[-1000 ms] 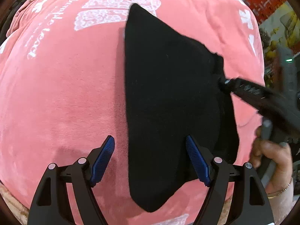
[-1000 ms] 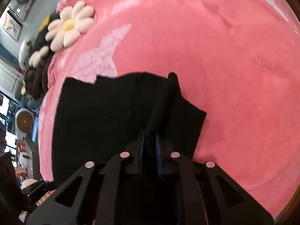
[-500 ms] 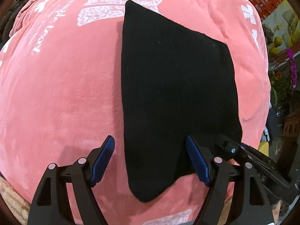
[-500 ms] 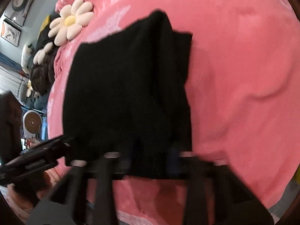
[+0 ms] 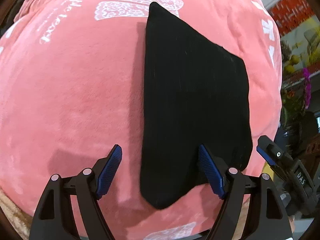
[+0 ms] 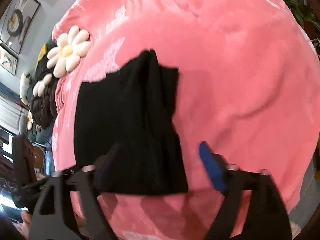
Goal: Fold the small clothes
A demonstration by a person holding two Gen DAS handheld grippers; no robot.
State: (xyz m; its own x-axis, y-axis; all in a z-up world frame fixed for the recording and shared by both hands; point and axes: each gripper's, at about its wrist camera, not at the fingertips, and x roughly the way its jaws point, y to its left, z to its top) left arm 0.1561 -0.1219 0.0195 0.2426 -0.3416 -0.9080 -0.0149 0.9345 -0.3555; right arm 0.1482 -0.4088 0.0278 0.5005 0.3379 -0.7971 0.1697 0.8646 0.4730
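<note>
Black folded garment (image 5: 196,100) on pink blanket (image 5: 70,92), right tool (image 6: 160,166) opening, seemingly clear.

I see a pink plush blanket (image 5: 70,92) with white print covering the surface, a daisy-shaped cushion (image 6: 68,52) at its edge, framed pictures (image 6: 16,22) on a grey wall, red brick wall (image 5: 290,10), purple flowers (image 5: 307,88).

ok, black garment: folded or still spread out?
Folded. The black garment lies flat on the pink blanket, layered edges stacked along its right side.

right gripper (image 6: 160,166) jaws opening, black garment (image 5: 192,104) released
</note>
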